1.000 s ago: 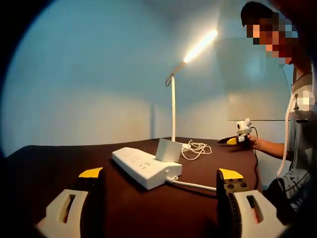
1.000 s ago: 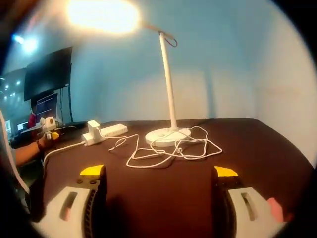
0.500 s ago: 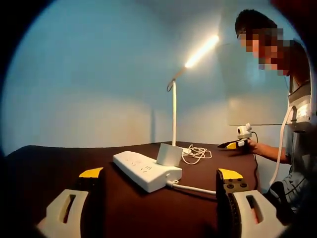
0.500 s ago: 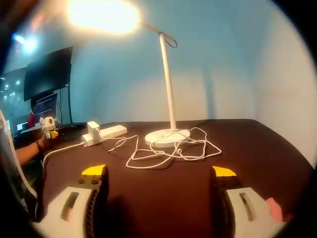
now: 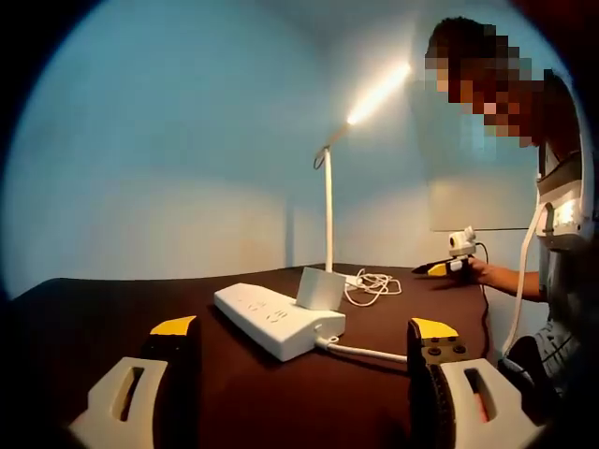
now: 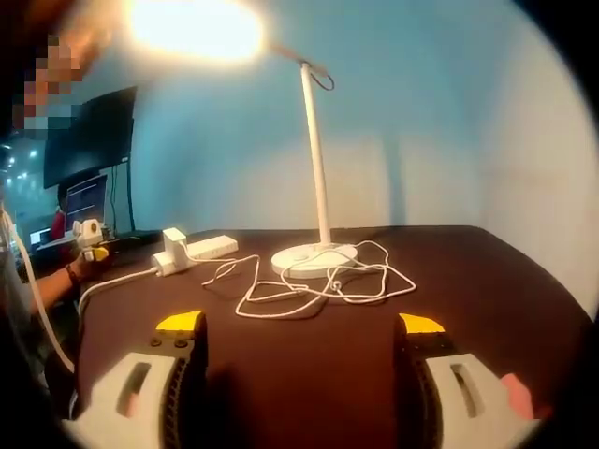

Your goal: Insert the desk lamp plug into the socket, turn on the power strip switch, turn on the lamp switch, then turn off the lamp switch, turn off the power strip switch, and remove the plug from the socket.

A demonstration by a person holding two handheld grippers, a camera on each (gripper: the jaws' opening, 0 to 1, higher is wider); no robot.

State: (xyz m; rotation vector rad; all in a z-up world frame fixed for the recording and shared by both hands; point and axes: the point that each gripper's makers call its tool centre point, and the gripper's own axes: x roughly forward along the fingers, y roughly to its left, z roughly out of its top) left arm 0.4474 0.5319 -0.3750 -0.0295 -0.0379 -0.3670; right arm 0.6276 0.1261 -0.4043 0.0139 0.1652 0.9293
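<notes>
White plastic marks most of the gear on the dark brown desk point(image 5: 112, 309): a power strip point(image 5: 277, 319) lies in the middle of the left gripper view, with a square white plug point(image 5: 320, 289) seated in a socket at its far end. A thick white cable point(image 5: 367, 352) leaves the strip's near end and runs off to the right. Just beyond the plug stands the desk lamp point(image 5: 329, 201), its thin pole upright and its slanted head lit. A loose tangle of white cord point(image 5: 372, 283) lies beside the lamp's foot.

The left tongs point(image 5: 304, 329) hover low over the desk, near the strip, yellow tips spread wide with nothing between them. The right tongs point(image 5: 433, 269) appear further right, held in a hand point(image 5: 475, 269) above the desk edge.

In the right gripper view the right tongs point(image 6: 299, 325) are likewise spread and hold nothing, pointing at the lamp's round base point(image 6: 314, 257), which sits among the cord loops. The strip and plug lie further left, with the left tongs point(image 6: 90, 247) well beyond them. A dark monitor point(image 6: 89, 140) hangs on the blue wall point(image 6: 421, 122).
</notes>
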